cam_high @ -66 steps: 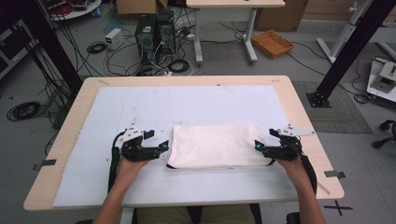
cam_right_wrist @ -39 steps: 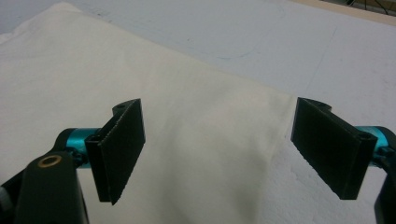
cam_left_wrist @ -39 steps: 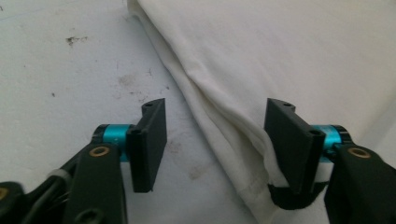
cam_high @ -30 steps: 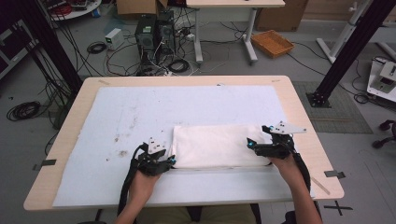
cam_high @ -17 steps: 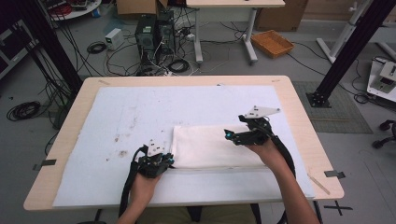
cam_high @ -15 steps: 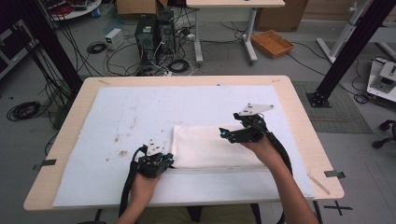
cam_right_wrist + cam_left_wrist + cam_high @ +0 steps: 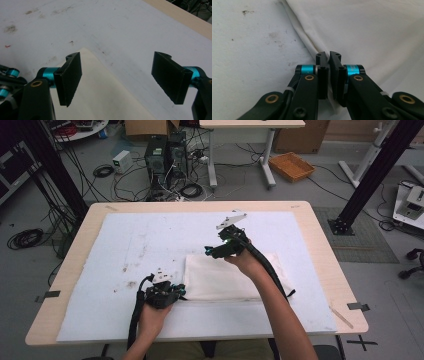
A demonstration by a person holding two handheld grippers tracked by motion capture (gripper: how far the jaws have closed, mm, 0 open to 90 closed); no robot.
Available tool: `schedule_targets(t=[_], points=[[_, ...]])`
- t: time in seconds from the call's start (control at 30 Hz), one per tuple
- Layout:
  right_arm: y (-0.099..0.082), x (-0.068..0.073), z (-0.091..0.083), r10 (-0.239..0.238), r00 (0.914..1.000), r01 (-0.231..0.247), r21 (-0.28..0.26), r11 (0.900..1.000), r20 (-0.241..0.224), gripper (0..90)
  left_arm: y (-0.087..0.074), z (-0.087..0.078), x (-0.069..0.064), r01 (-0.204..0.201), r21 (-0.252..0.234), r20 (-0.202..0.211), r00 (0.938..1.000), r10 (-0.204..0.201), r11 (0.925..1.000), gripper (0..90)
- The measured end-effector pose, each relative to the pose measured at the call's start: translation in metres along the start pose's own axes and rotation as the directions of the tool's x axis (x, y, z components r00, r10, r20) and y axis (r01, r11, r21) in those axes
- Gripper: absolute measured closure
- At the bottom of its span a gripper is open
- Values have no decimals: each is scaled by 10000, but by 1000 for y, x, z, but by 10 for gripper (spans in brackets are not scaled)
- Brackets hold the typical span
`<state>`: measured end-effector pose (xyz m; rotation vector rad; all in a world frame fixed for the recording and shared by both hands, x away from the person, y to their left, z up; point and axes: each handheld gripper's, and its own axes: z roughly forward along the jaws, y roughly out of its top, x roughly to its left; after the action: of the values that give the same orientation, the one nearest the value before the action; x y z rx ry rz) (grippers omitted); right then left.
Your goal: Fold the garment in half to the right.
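Note:
A folded white cloth (image 7: 225, 277) lies on the white mat (image 7: 135, 245), right of centre. My left gripper (image 7: 180, 292) rests at the cloth's near-left corner, shut on its edge. In the left gripper view that gripper (image 7: 328, 53) pinches a fold of cloth (image 7: 374, 30) between its pads. My right gripper (image 7: 214, 251) hovers over the cloth's far-left part and is open. Its jaws have just been closing a little, with nothing between them. In the right gripper view the gripper (image 7: 117, 56) hangs above a cloth corner (image 7: 100, 100).
The mat carries dark stains (image 7: 131, 284) at its left. The wooden table rim (image 7: 200, 206) frames it. On the floor behind are computer towers (image 7: 165, 157), cables and an orange basket (image 7: 291, 166). A black post (image 7: 372, 172) stands at the right.
My right gripper has left the cloth's right edge and moved left and up across the cloth. My left gripper came in to the near-left corner and has shut there.

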<state>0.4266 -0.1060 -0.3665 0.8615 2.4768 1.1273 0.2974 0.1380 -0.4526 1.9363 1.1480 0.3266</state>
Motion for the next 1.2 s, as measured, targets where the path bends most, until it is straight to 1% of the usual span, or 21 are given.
schedule_targets(t=[0.07,0.13,0.17,0.23,0.27,0.33,0.4,0.47,0.57,0.63,0.67,0.7,0.8,0.87,0.9,0.97,1.03,1.07,1.1,1.13,1.2], points=[[6,3,12,-34,9999,38,304,9995,-141,241,0,0,0,5,-8,4,10000,-5,10000,852],[9,7,22,-149,9998,156,538,9984,-127,241,0,0,1,10,-2,17,10000,-10,10000,851],[10,8,25,-240,9996,247,586,9980,-138,241,0,0,1,33,-9,48,10000,-33,10000,852],[13,11,35,-220,9996,231,732,9970,-157,241,0,0,2,61,-1,92,9999,-61,10000,852],[15,13,41,-200,9996,215,815,9964,-196,252,0,0,1,87,0,105,9999,-87,10000,852],[16,15,48,-278,9993,298,834,9961,-244,268,0,0,2,75,20,117,9999,-76,10000,851],[16,19,56,-306,9991,335,969,9947,-308,291,0,0,2,62,31,116,9999,-62,10000,851],[15,22,64,-422,9984,466,1208,9916,-386,326,0,0,2,90,13,130,9999,-90,10000,852],[14,28,74,-558,9975,617,1525,9864,-429,353,0,0,2,116,6,150,9998,-116,9999,851],[14,30,77,-625,9969,694,1590,9848,-482,370,0,0,2,99,23,158,9998,-100,9999,852],[14,32,80,-651,9964,732,1646,9836,-539,393,0,0,2,77,31,169,9998,-78,10000,852],[14,35,85,-812,9947,911,1755,9803,-630,450,0,0,3,76,33,183,9998,-77,10000,852],[13,40,93,-1192,9907,1298,1933,9725,-658,498,0,0,2,66,18,200,9998,-66,10000,852],[12,41,96,-1335,9885,1457,2089,9670,-715,543,0,0,3,43,22,227,9997,-44,10000,852],[12,41,97,-1337,9884,1464,2155,9655,-724,556,0,0,3,45,15,239,9997,-46,10000,852],[11,43,101,-1359,9867,1530,2269,9618,-894,611,1,0,3,23,2,274,9996,-23,10000,852],[10,45,103,-1442,9839,1654,2311,9588,-1058,693,1,0,3,15,0,290,9996,-15,10000,852],[10,45,103,-1563,9805,1801,2277,9569,-1188,754,1,0,3,12,-3,297,9996,-12,10000,852],[10,46,103,-1637,9786,1888,2271,9554,-1251,796,1,0,3,12,-17,309,9995,-12,10000,852],[11,48,102,-1758,9773,1989,2263,9535,-1182,822,1,0,4,-36,-41,306,9995,37,10000,852],[12,48,99,-1762,9780,1969,2150,9566,-1117,844,1,-1,3,-38,-196,423,9991,47,9998,852]])
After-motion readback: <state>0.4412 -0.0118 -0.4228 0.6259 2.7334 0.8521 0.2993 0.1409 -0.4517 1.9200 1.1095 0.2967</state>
